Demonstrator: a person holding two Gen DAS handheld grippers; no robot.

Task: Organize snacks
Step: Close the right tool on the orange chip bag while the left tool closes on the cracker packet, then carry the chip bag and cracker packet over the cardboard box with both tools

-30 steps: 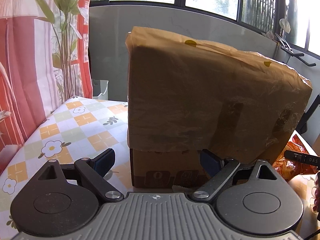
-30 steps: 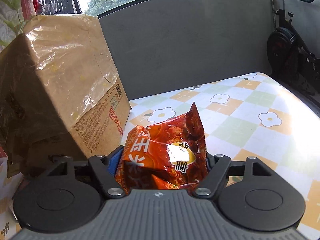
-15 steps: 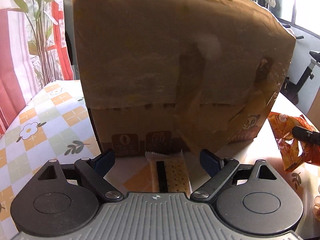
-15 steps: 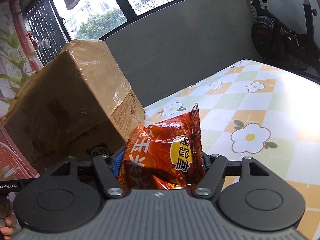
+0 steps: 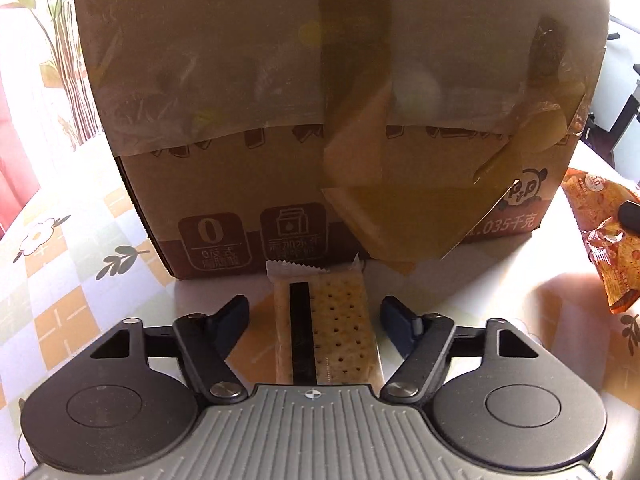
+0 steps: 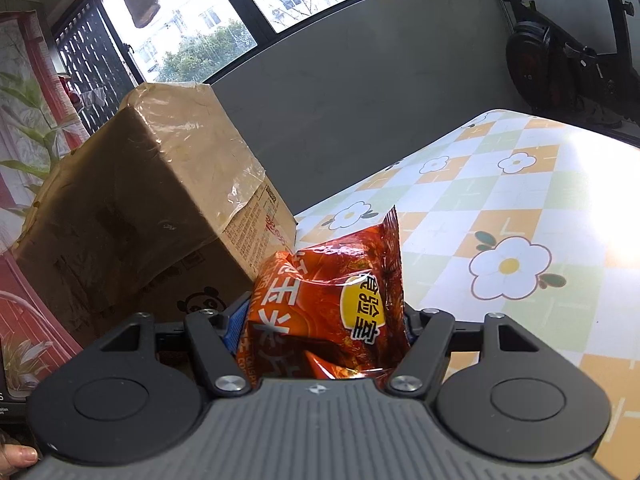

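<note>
A clear-wrapped cracker packet (image 5: 340, 320) lies flat on the table, its far end against the foot of a big cardboard box (image 5: 280, 120). My left gripper (image 5: 315, 308) points down over it. Its jaws are closing with the packet between them, and a gap shows on each side, so the pads are not pressing. My right gripper (image 6: 324, 324) is shut on an orange snack bag (image 6: 328, 300), held above the table beside the box (image 6: 152, 208). The same bag (image 5: 604, 232) shows at the right edge of the left wrist view.
The table (image 6: 500, 200) has a checked flower cloth, sunlit on the right. The taped box leans and fills the left and middle. A grey wall and windows stand behind, an exercise bike (image 6: 560, 52) at far right. A person's thumb (image 6: 20, 456) shows bottom left.
My left gripper came down toward the box's foot, the cracker packet came between its jaws, and they narrowed. The right gripper rolled and shifted with the orange bag still in it.
</note>
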